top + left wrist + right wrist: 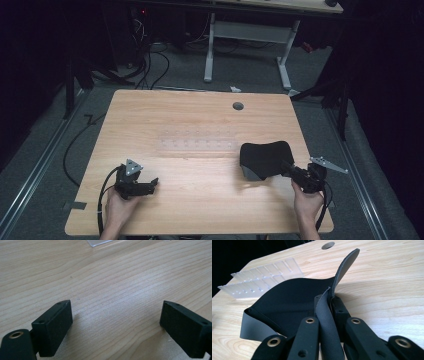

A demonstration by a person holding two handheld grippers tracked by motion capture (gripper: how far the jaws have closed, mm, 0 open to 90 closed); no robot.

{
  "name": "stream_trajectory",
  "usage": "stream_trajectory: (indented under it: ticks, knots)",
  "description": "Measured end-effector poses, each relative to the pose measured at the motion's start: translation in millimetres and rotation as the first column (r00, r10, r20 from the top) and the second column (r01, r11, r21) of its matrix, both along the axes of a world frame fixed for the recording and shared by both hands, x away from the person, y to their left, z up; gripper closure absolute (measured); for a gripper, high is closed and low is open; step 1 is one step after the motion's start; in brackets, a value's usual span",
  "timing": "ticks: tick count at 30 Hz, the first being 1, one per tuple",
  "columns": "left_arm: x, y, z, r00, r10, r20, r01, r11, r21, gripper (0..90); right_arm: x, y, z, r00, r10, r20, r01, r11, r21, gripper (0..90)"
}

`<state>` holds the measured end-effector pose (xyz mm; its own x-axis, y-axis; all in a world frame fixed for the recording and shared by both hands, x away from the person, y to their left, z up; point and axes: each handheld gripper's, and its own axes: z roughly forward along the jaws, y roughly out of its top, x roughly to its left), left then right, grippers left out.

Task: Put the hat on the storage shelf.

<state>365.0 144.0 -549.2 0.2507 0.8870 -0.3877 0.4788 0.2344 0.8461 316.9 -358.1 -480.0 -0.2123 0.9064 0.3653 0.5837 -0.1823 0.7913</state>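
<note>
Clamped between the jaws of the right gripper [329, 305], a black flexible mat [287, 297], grey on its underside, is seen lifted and curled at one edge above the wooden table [200, 120], its far part resting on the tabletop at the right front. A clear plastic compartment tray [196, 142] lies just beyond it at the table's middle, with a round cable hole [238, 106] near the far edge. At the left front, the left gripper [116, 322] is held just above bare wood, jaws spread wide and grasping nothing.
</note>
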Motion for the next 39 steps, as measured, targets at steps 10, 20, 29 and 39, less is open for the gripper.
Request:
stream_trajectory:
  ticks: [10,20,29,39]
  knots:
    - [-4.5,1.2,0.9,0.9997,-0.022,0.012,0.022,0.9997,-0.010,18.0,-11.2,14.9,4.0,0.9989,0.044,0.015,-0.044,0.999,0.018,85.0]
    - [-10.0,-2.1,2.4,0.9974,-0.040,0.059,0.040,0.9992,0.007,19.3,-19.3,34.2,5.9,0.9949,0.090,0.045,-0.091,0.996,0.016,85.0]
    - [-17.7,-14.4,11.7,0.9896,-0.120,0.078,0.119,0.9927,0.019,15.4,-20.8,42.6,8.4,0.9900,0.133,0.046,-0.135,0.991,0.024,85.0]
    - [-29.1,-27.3,25.1,0.9675,-0.219,0.127,0.222,0.9751,-0.008,15.4,-15.1,59.7,21.0,0.9797,0.191,0.061,-0.193,0.981,0.031,84.9]
